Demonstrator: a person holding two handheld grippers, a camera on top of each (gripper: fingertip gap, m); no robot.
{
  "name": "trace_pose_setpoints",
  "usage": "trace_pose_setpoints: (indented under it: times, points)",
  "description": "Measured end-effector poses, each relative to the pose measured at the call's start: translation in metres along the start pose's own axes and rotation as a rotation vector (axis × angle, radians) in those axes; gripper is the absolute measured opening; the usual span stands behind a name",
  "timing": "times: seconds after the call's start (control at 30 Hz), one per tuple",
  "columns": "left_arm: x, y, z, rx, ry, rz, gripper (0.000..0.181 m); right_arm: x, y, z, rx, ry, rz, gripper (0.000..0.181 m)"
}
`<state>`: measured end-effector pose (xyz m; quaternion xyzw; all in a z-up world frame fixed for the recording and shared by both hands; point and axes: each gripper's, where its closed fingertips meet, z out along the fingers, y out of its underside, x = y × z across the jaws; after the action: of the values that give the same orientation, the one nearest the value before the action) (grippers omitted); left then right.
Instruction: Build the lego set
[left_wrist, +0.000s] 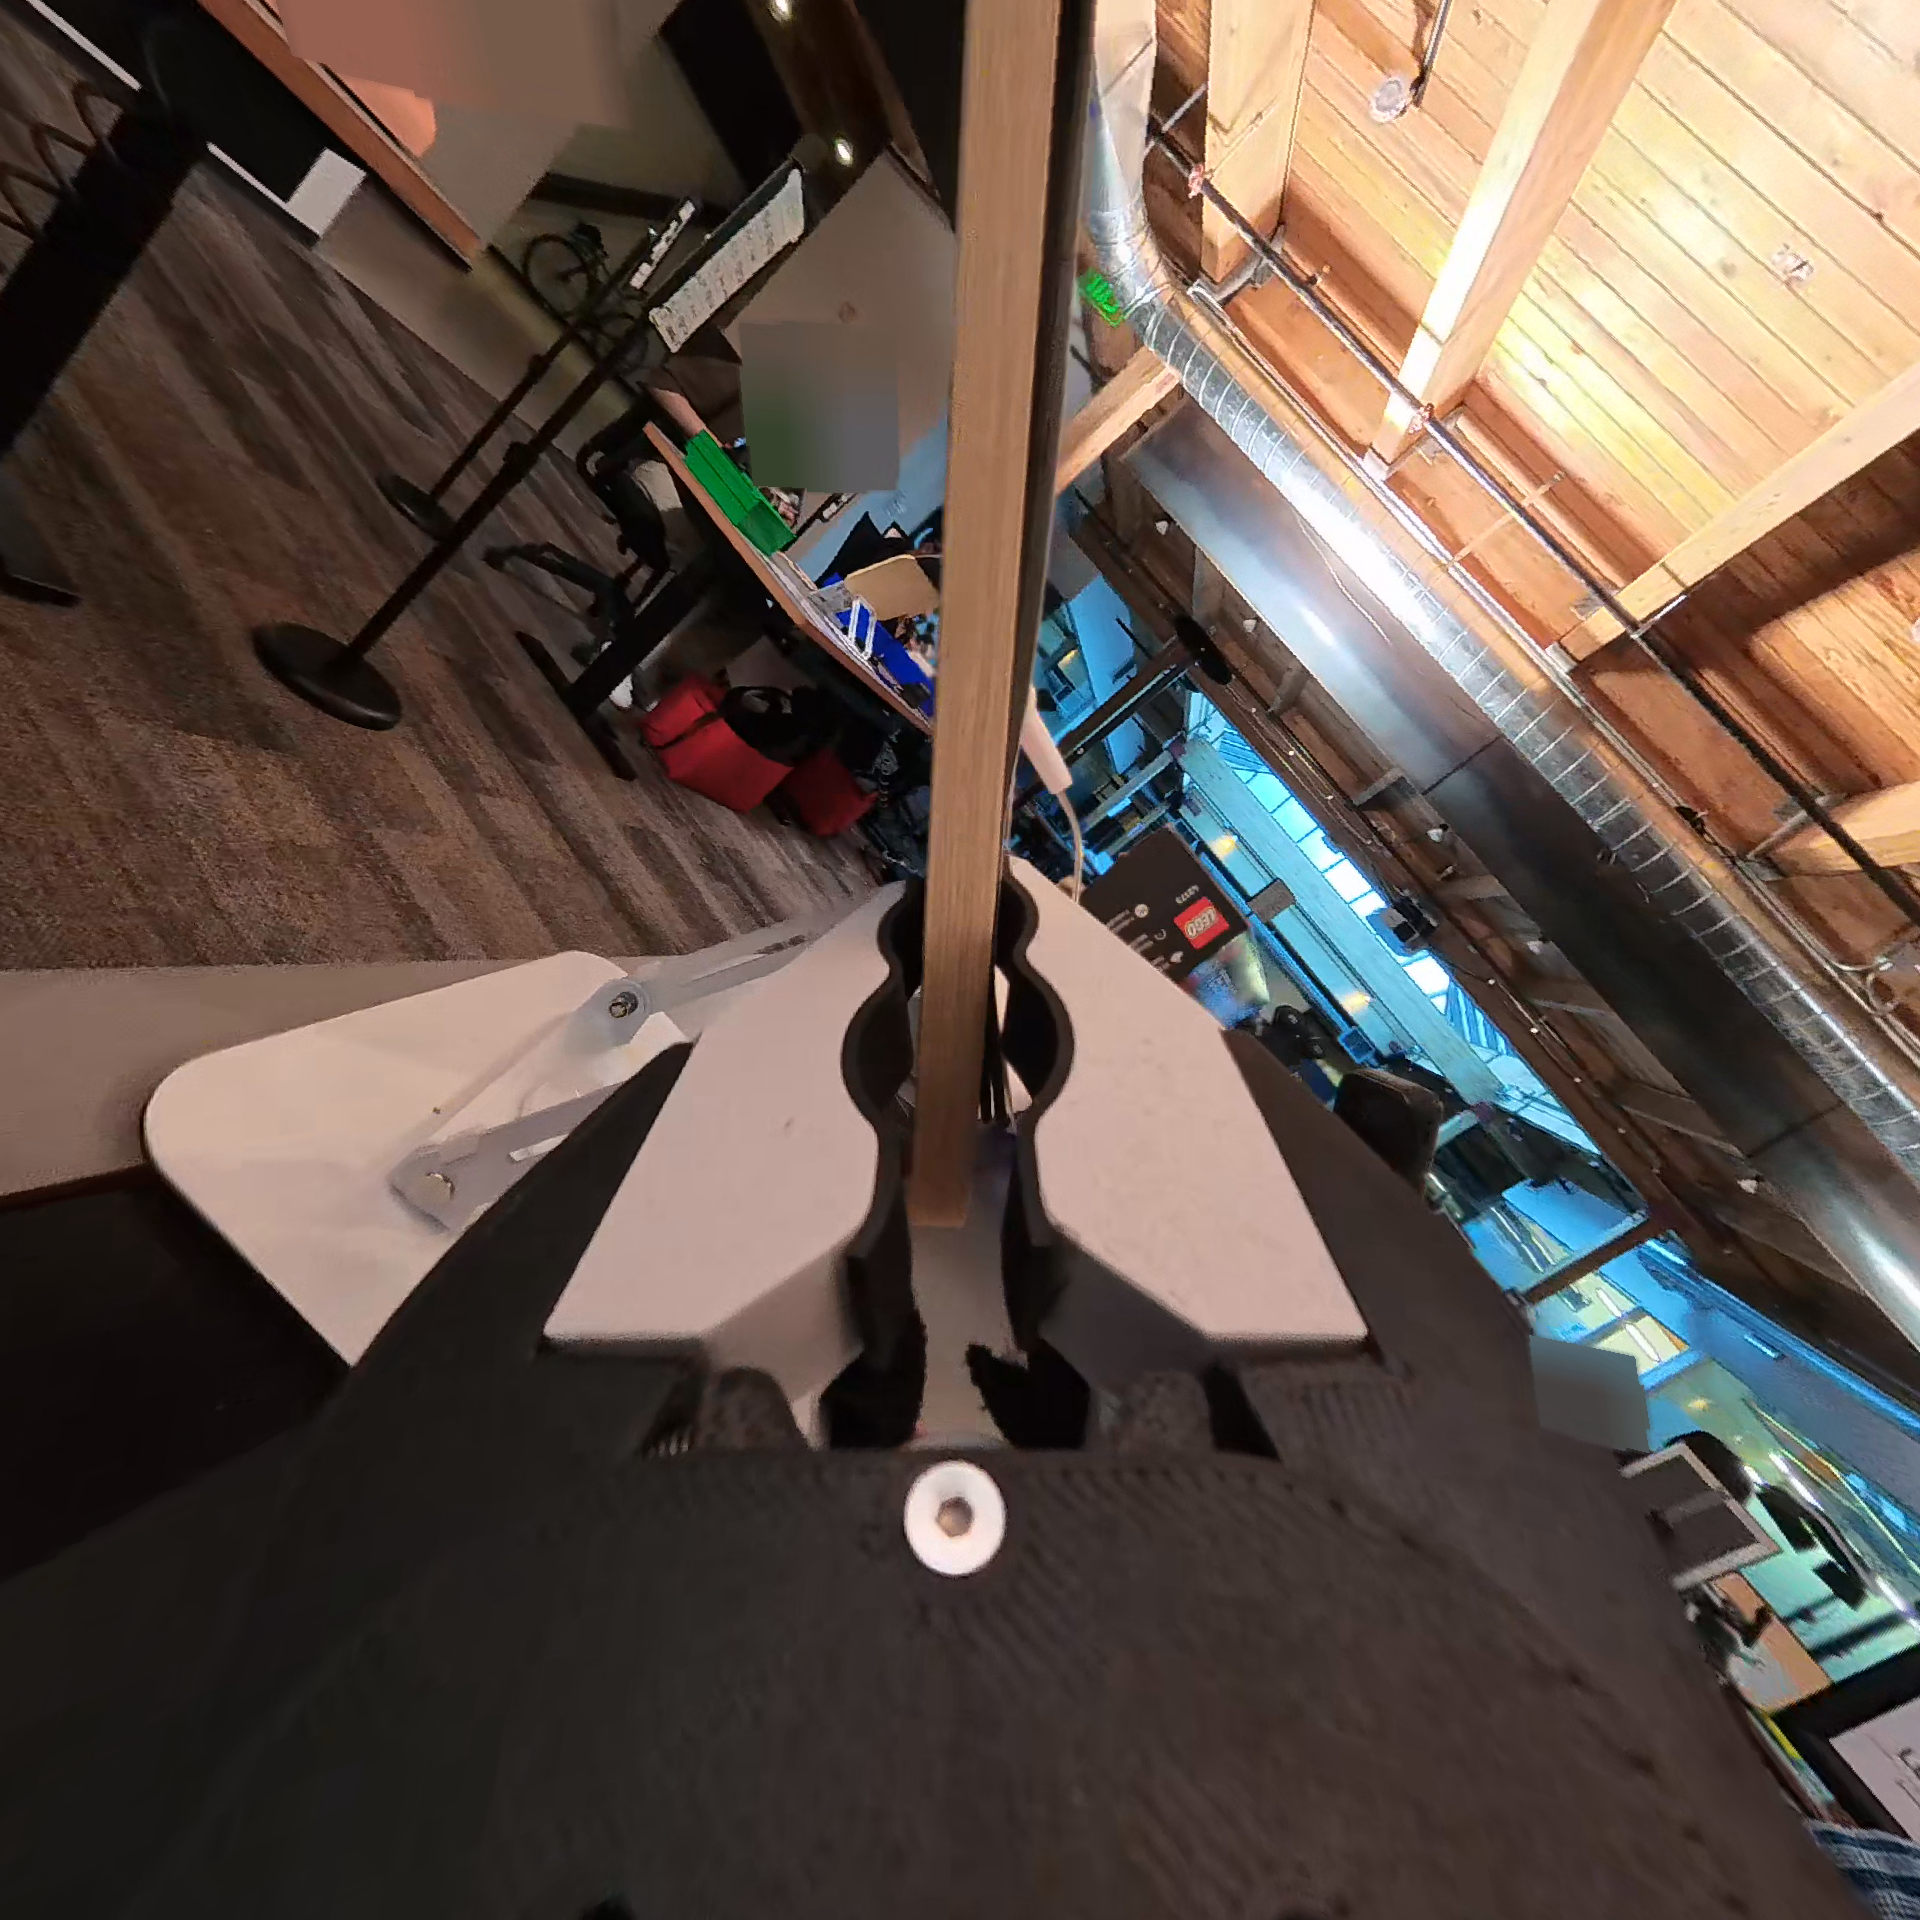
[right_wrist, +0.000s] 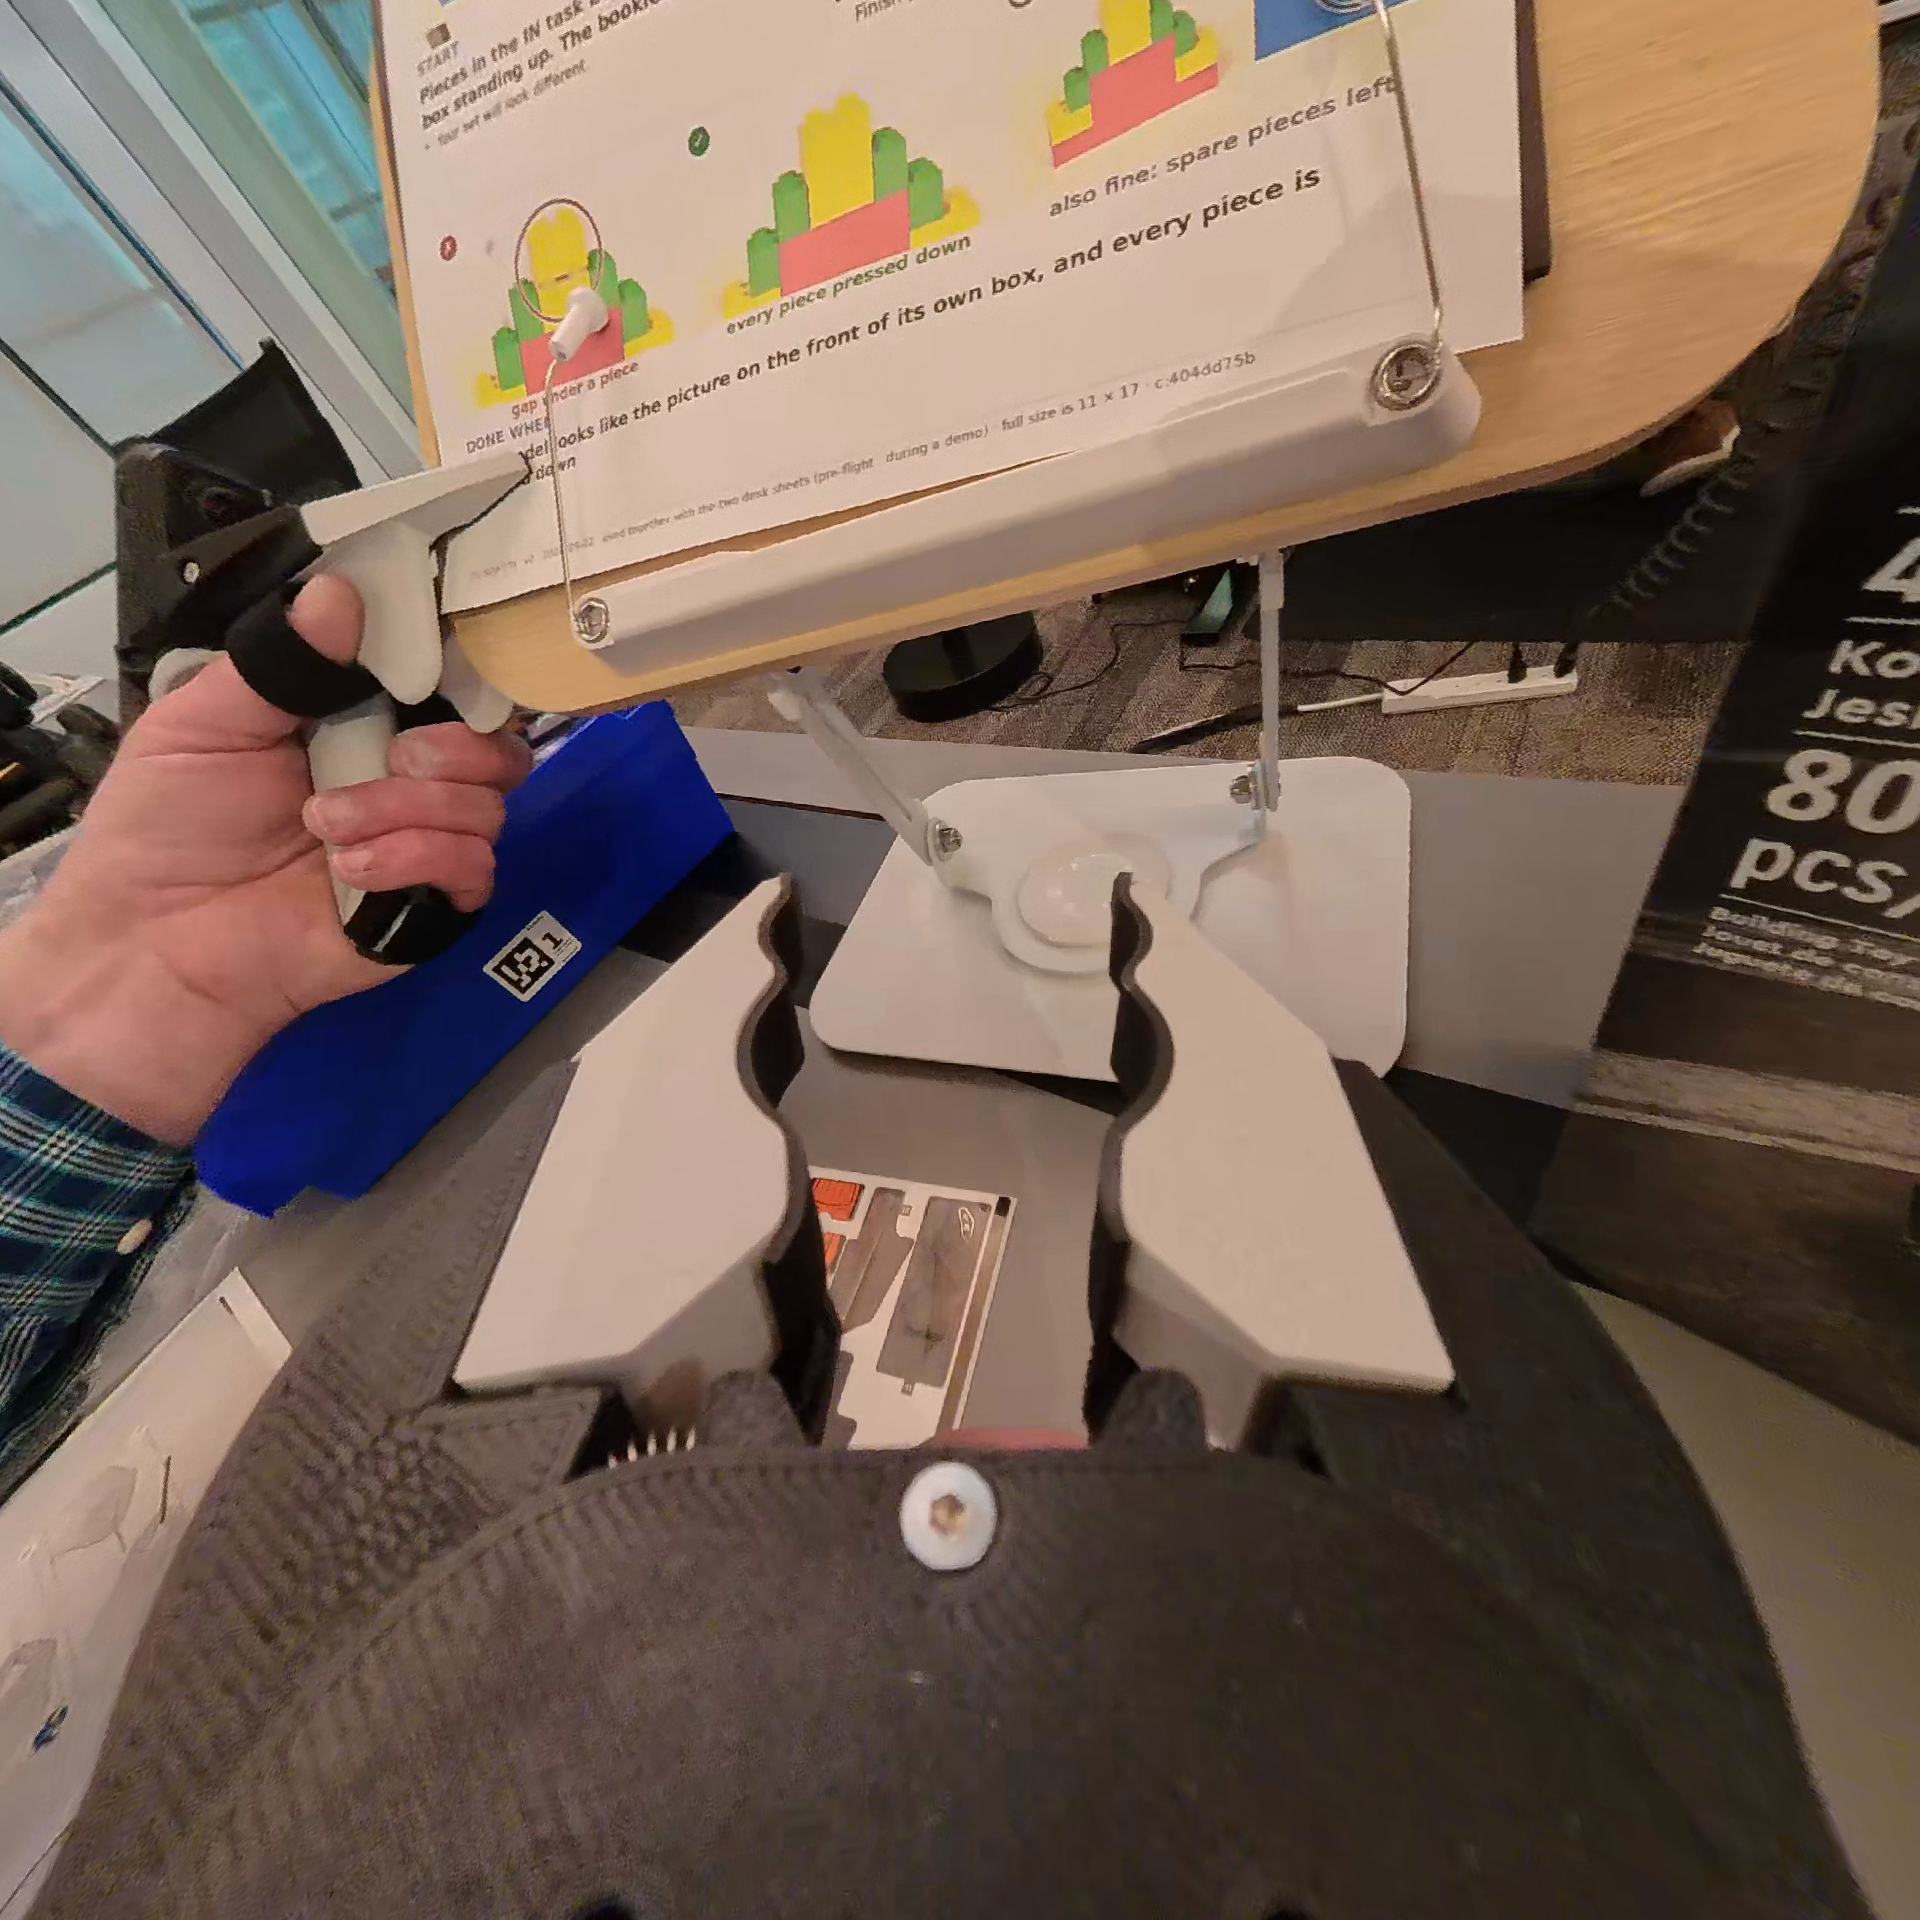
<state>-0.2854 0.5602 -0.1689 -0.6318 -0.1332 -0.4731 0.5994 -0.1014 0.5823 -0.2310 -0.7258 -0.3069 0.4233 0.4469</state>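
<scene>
My left gripper (left_wrist: 956, 920) is shut on the edge of a wooden stand board (left_wrist: 992, 520), which runs up between its fingers. In the right wrist view this gripper (right_wrist: 457, 603), held by a hand (right_wrist: 156, 883), clamps the left edge of the tilted board (right_wrist: 1714, 260). A printed instruction sheet (right_wrist: 935, 208) with brick pictures lies on the board under a wire clip. My right gripper (right_wrist: 951, 914) is open and empty, above a sticker sheet (right_wrist: 914, 1299) on the grey table. No loose bricks show.
The stand's white base (right_wrist: 1299, 935) with hinge arms sits just beyond my right fingers; it also shows in the left wrist view (left_wrist: 312, 1143). A blue bin (right_wrist: 468, 997) lies at the left. A black set box (right_wrist: 1787, 831) stands at the right. White paper (right_wrist: 125, 1507) lies at the lower left. Across from one pair of fingers to the other is roughly 20 centimetres.
</scene>
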Motion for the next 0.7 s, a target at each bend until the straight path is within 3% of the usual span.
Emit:
trace_pose_setpoints:
  times: [0.33,0.57,0.7]
  points:
    - [0.021,0.021,-0.036,-0.021,-0.003,0.021,0.010,0.000,-0.002,-0.007,0.009,-0.031,0.014,0.062]
    - [0.033,0.029,-0.058,-0.054,-0.015,0.053,0.010,0.004,-0.014,-0.004,0.071,-0.115,0.203,0.072]
    - [0.032,0.027,-0.057,-0.026,-0.024,0.052,0.009,0.001,0.003,0.009,0.001,-0.154,0.262,0.069]
